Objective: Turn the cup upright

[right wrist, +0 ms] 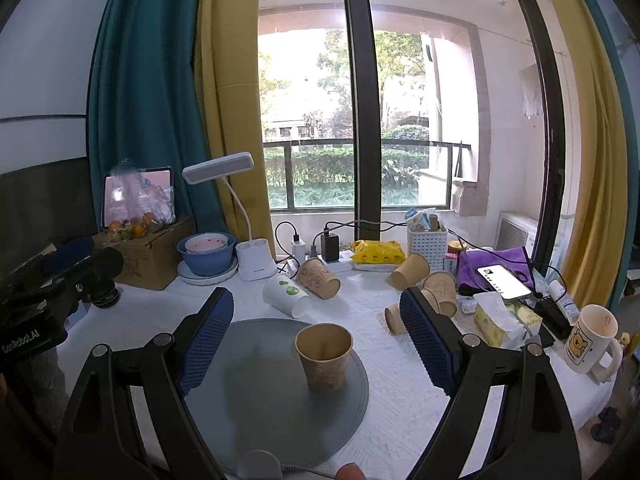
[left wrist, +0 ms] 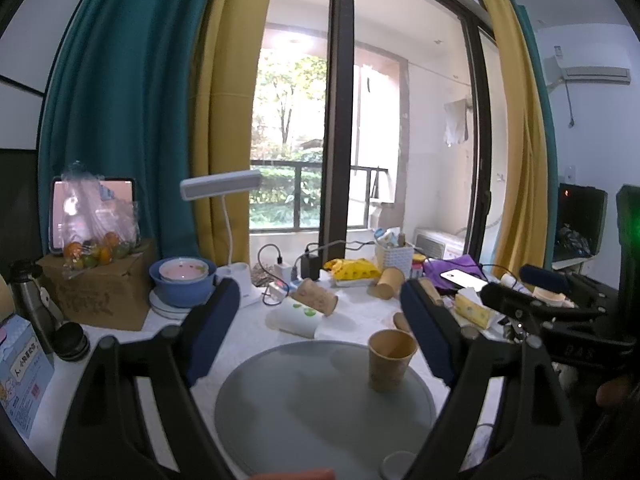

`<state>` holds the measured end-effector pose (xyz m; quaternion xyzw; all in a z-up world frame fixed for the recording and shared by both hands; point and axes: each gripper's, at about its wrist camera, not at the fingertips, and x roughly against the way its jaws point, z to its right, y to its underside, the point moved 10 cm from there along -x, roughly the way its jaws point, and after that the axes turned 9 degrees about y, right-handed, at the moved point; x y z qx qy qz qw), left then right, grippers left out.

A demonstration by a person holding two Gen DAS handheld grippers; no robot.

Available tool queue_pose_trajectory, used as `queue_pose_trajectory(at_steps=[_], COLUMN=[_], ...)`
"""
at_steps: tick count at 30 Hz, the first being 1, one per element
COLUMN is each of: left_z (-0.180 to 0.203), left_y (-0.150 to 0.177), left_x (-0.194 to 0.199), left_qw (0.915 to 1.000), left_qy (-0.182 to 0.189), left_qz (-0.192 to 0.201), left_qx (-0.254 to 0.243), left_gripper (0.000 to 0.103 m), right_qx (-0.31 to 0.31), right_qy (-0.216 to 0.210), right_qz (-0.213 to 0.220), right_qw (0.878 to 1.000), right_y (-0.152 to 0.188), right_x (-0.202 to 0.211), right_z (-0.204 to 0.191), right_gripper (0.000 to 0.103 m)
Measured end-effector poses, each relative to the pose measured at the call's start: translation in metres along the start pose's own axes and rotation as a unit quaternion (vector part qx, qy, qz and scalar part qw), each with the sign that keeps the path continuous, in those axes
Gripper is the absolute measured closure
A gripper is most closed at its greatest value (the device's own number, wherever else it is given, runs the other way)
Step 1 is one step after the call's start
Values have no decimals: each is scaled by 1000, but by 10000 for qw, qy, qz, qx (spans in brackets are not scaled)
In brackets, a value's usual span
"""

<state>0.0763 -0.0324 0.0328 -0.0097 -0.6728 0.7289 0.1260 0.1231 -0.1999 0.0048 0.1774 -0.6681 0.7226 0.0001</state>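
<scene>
Right wrist: upright cup [right wrist: 324, 356] near mat's [right wrist: 256, 400] right edge.

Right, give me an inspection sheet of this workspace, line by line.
Surface: white table with a round grey mat.
Job's things: brown cup stands upright on the mat, mouth up, nothing gripping it.
Clutter: white cup and four brown cups lie tipped behind the mat; bowls, tissue box, mug, phone, basket.
Grippers: left tongs and right tongs both open, empty, apart from the cup.
Cables: chargers and black leads by the window; one lead at the phone.
Surroundings: lamp, teal and yellow curtains, balcony outside.
</scene>
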Motion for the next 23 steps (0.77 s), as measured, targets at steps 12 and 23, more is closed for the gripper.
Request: queue_pose_trajectory(at_steps=[12, 23], left_z=[1, 3], left_y=[0, 3], left_x=[0, -2], left_qw=[10000, 10000], left_qy=[-1, 43], left_qz=[-1, 58], left_qx=[3, -19], left_gripper=[19, 19], right_qx=[0, 28], right_qy=[-2, -5], right_qz=[-3, -43], right_qw=[10000, 10000], right_y=[1, 5], right_x=[0, -3], right_z=[1, 2], right_gripper=[16, 16])
